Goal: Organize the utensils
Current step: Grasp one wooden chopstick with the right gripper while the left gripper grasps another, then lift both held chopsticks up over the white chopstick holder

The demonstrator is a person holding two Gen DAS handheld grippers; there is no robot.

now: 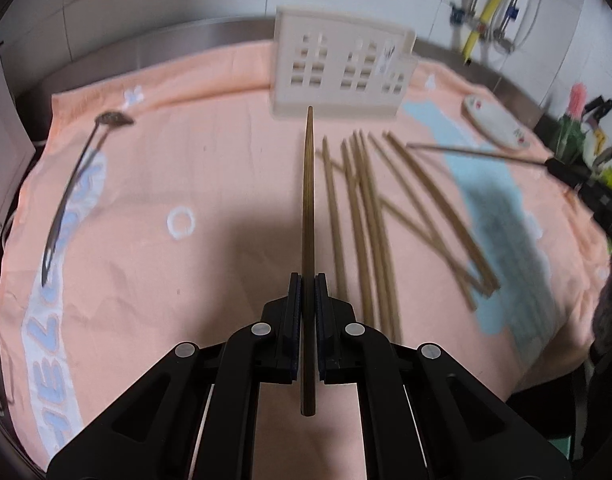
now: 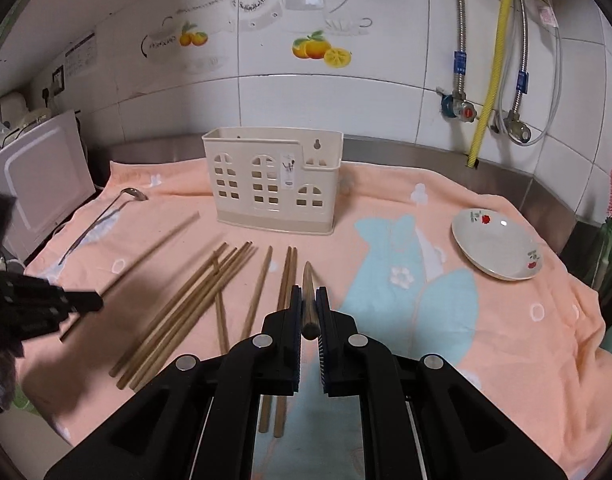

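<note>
Right chopstick (image 2: 308, 300) foreshortened, seemingly clamped.

I see a peach towel (image 2: 486, 320) with pale blue shapes, a cream holder (image 2: 272, 184), and a white plate (image 2: 494, 248) with red flowers.

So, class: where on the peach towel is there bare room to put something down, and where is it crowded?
Free: the stretch between the metal ladle and the loose wooden chopsticks, and the blue print between those chopsticks and the white flowered dish. Crowded: the chopstick scatter before the cream plastic utensil holder.
</note>
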